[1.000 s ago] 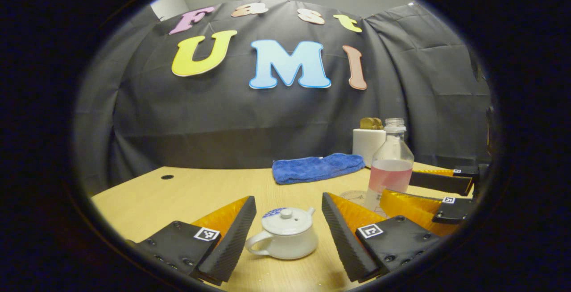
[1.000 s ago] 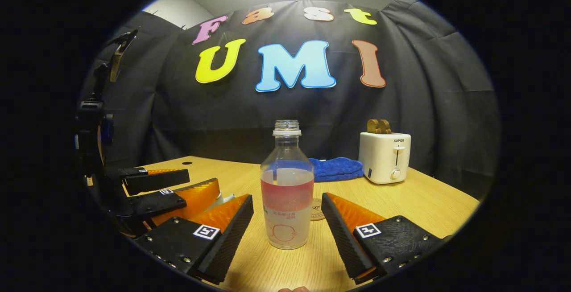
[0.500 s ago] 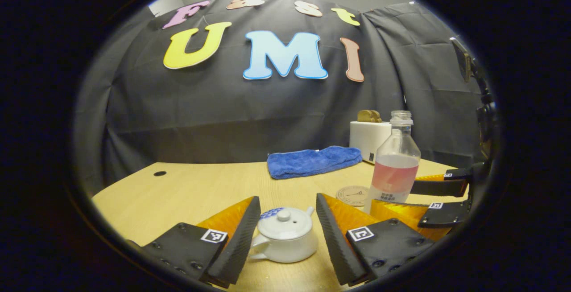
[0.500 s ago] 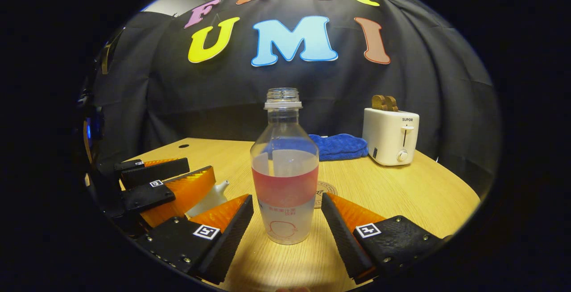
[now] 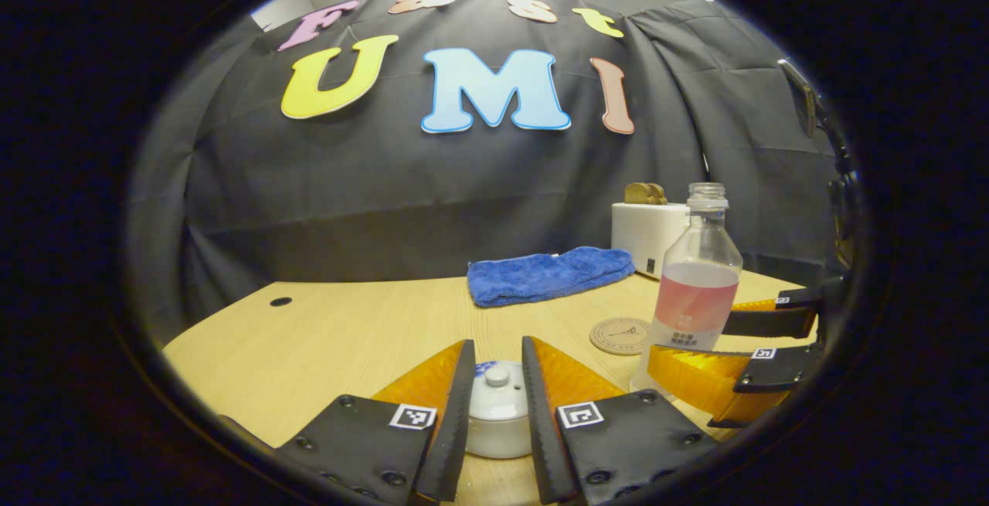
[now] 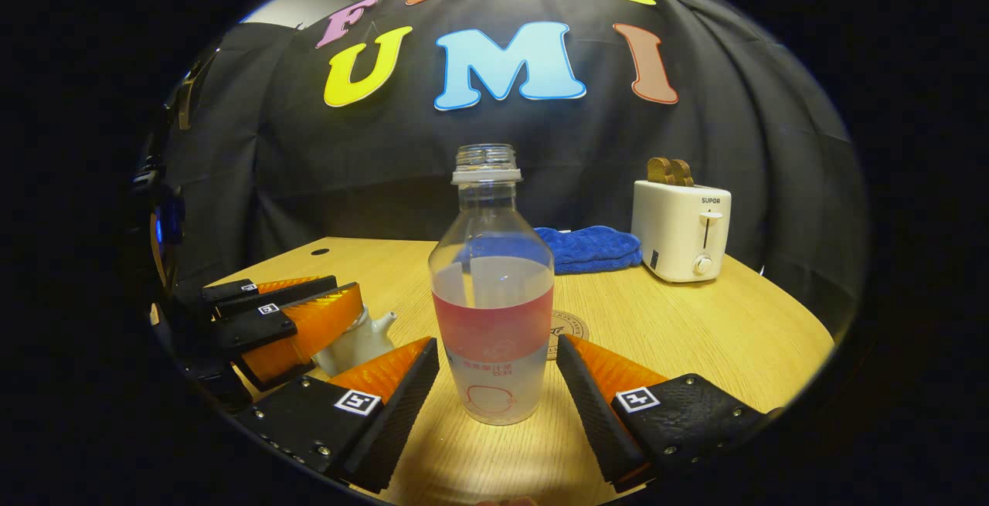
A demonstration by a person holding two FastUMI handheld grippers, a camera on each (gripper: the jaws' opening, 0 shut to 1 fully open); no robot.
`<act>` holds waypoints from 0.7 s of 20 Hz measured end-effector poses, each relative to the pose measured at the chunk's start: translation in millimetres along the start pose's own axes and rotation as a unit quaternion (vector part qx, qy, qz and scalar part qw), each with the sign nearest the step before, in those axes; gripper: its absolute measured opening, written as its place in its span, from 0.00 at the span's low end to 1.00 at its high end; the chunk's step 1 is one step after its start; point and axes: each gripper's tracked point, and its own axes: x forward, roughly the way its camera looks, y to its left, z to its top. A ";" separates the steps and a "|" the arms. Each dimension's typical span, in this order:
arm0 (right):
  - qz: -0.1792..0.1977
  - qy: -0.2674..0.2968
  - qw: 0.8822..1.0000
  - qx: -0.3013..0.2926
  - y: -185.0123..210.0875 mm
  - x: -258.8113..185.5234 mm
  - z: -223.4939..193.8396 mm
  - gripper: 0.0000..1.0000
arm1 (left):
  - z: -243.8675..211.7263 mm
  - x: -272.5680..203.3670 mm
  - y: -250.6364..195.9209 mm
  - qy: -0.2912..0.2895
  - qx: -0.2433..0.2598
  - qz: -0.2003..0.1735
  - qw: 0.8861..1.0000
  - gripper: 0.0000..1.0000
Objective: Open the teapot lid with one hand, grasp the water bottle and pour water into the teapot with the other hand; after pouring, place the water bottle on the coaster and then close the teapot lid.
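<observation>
Table (image 6: pixel 695 336): light wood, carries everything I see. Toaster (image 6: pixel 681 229), white, far R in right gripper view, two brown slices sticking out the top. Blue cloth (image 5: pixel 550 276) bunched at the table's back edge, just beside the toaster.

Water bottle (image 6: pixel 492 290): upright on the table, cap off, clear w/ pink band, liquid up to about the band's top. It stands between my right gripper's fingers. Right gripper (image 6: pixel 497 382) is spread wide; a gap shows on each side of the bottle, no contact. In left gripper view the same bottle (image 5: pixel 693 290) sits to the R, w/ the right gripper (image 5: pixel 722 348) bracketing its base.

Coaster (image 5: pixel 620 335): round, tan, flat on the table, near the bottle and partly hidden behind it in right gripper view. Nothing on it.

Teapot (image 5: pixel 497 413): small, white, lid still on. Left gripper (image 5: pixel 496 405) has its fingers drawn in close, one on each side of the lid (image 5: pixel 497 396), at knob (image 5: pixel 497 375) level. Can't tell whether the pads actually press the lid or just flank it. In right gripper view the teapot's (image 6: pixel 357 340) spout pokes out from under the left gripper (image 6: pixel 297 313), pointing toward the bottle.
</observation>
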 end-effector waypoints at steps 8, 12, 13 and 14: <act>0.004 0.025 1.000 -0.006 4.1 5.0 -5.8 0.95 | -1.0 1.3 -2.8 0.008 0.019 -0.002 1.000 0.45; 0.012 0.049 0.998 -0.028 8.5 8.0 -12.4 0.95 | 1.3 1.5 0.7 0.003 0.010 0.003 1.000 0.46; 0.012 0.051 0.998 -0.027 8.3 6.7 -12.5 0.95 | 2.1 0.9 1.0 0.001 0.002 0.005 1.000 0.46; 0.014 0.051 0.998 -0.027 8.8 6.5 -12.3 0.95 | 1.7 2.0 1.2 -0.001 -0.009 0.003 1.000 0.46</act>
